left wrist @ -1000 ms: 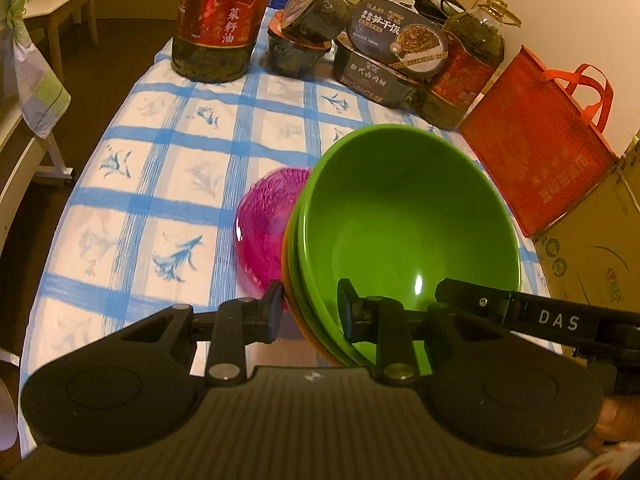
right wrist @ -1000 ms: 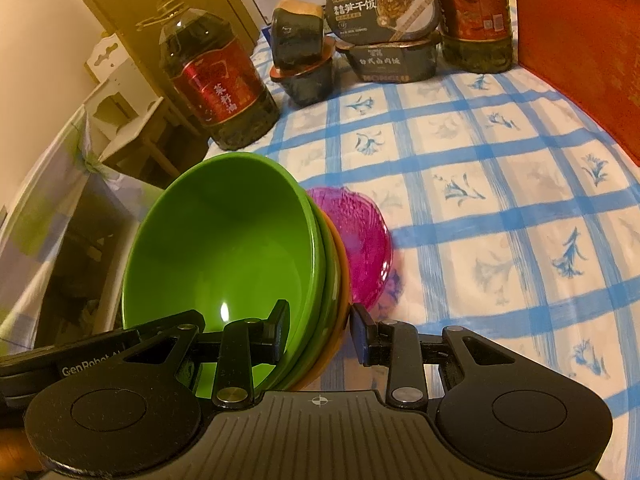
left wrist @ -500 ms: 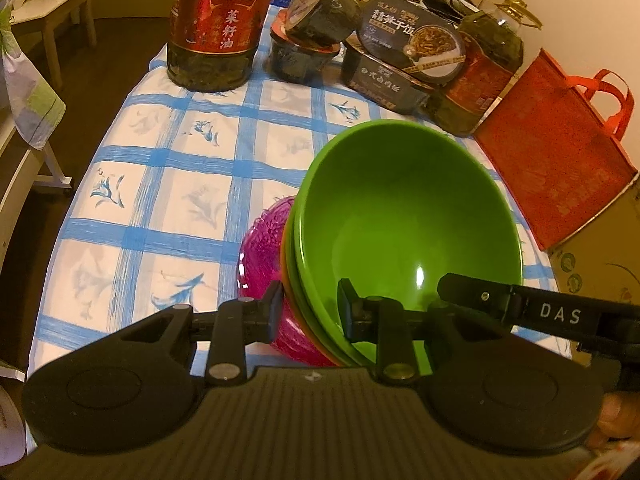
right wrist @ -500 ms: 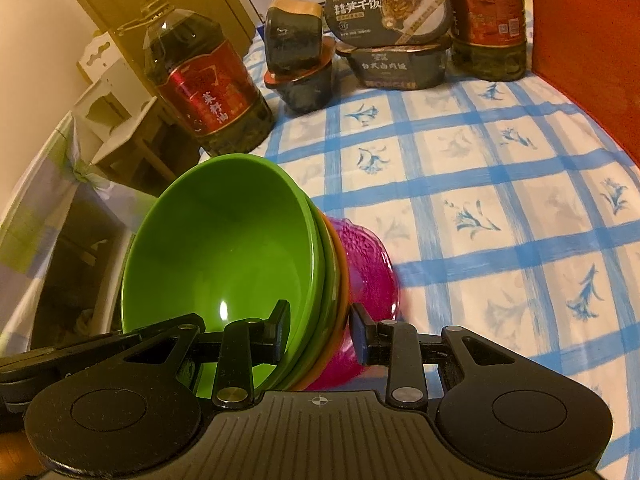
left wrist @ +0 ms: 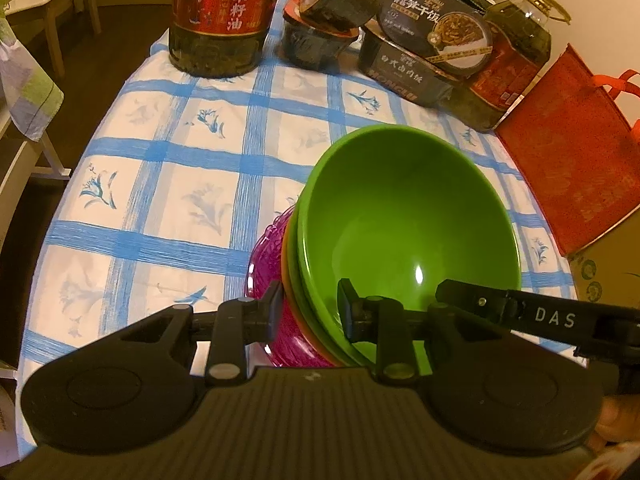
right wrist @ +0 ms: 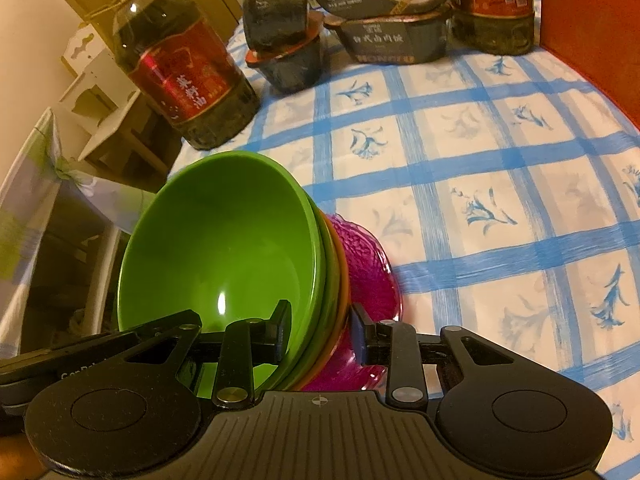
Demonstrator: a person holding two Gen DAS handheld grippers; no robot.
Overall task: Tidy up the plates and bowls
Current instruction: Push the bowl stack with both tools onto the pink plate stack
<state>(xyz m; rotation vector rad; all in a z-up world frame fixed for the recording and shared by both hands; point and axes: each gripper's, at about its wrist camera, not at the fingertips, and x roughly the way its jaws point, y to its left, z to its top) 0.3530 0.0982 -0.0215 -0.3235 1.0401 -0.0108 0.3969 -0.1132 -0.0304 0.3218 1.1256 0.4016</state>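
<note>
A stack of nested bowls, green on top (left wrist: pixel 408 216) (right wrist: pixel 224 240) with an orange rim under them, is held tilted between both grippers. My left gripper (left wrist: pixel 310 312) is shut on the stack's near rim. My right gripper (right wrist: pixel 320 330) is shut on the opposite rim. A pink glass plate (left wrist: pixel 272 276) (right wrist: pixel 368 256) lies on the blue-checked tablecloth (left wrist: pixel 168 184) directly under the stack; the stack's base hides much of it and seems to rest on it.
At the table's far end stand a red-labelled oil bottle (left wrist: pixel 220 12) (right wrist: pixel 180 80), dark food tubs (left wrist: pixel 324 16) (right wrist: pixel 280 40), boxed meals (left wrist: pixel 424 40) (right wrist: pixel 388 20) and a second oil bottle (left wrist: pixel 516 56). A red bag (left wrist: pixel 576 152) stands at the right edge.
Both grippers have carried the bowl stack over the pink plate and lowered it; the plate, once beside the stack, now lies beneath it.
</note>
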